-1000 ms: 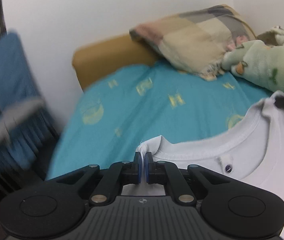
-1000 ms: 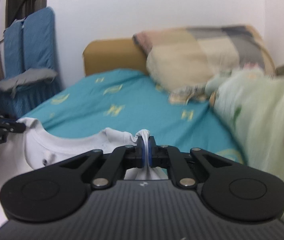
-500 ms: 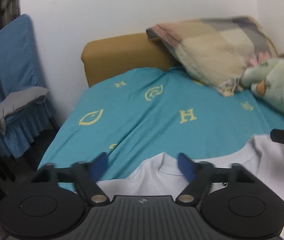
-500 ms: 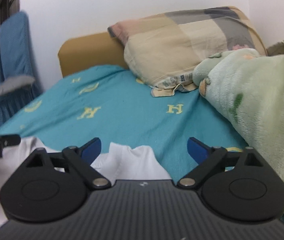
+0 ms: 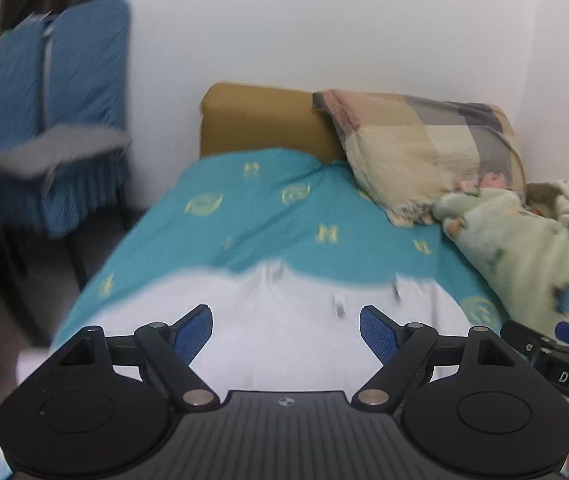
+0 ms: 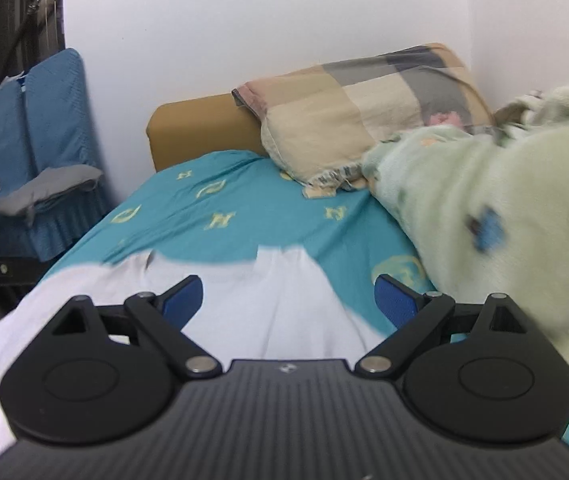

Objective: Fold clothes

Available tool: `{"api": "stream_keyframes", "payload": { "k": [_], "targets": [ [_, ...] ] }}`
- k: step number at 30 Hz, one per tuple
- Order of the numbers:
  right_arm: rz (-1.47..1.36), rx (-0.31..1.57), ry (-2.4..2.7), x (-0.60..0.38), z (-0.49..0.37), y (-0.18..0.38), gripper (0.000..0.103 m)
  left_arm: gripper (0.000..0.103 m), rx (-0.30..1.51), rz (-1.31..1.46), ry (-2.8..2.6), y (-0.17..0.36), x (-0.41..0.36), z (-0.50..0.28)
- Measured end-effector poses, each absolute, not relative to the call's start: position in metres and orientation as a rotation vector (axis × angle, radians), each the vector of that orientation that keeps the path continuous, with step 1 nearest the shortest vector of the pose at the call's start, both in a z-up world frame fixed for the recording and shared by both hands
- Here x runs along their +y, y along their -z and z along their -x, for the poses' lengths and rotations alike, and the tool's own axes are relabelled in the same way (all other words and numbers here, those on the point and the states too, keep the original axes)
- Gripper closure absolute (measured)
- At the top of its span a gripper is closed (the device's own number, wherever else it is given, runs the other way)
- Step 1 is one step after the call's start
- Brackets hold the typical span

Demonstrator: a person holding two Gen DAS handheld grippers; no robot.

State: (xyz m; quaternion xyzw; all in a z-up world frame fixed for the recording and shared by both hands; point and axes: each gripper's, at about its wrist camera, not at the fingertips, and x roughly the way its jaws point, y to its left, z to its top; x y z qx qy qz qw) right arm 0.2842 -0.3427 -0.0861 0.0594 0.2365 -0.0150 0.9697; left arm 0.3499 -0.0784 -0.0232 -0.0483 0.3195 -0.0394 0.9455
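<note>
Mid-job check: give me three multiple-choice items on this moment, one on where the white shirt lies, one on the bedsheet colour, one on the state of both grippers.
1. The white shirt lies:
A. on the teal bedsheet
B. on the blue chair
C. over the pillow

2. The bedsheet is:
A. red with stripes
B. teal with yellow motifs
C. plain grey

3. The left gripper and right gripper are:
A. both shut on cloth
B. one open, one shut
C. both open

Answers: 1 A, shirt spread flat on the sheet; 2 B, yellow emblems on teal; 3 C, blue pads stand wide apart, nothing between them.
</note>
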Motion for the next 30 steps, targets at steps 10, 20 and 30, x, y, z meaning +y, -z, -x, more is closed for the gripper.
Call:
{"api": "stream_keyframes", "payload": {
  "k": [10,20,30],
  "targets": [
    [-0.339,0.62,0.075,-0.346,-0.039,0.071,0.009,0.021,0.859,0.25,0.019,0.042,-0.001,-0.097],
    [-0.39,0.584,0.127,-0.351,0.023,0.049,0.009,0.031,1.053,0.396,-0.047,0.052,0.057,0.029],
    [-0.465,0.661,0.175,-0.368,0.024,0.069,0.009,0.048,1.156,0.475,-0.15,0.083,0.067,0.02]
  ]
}}
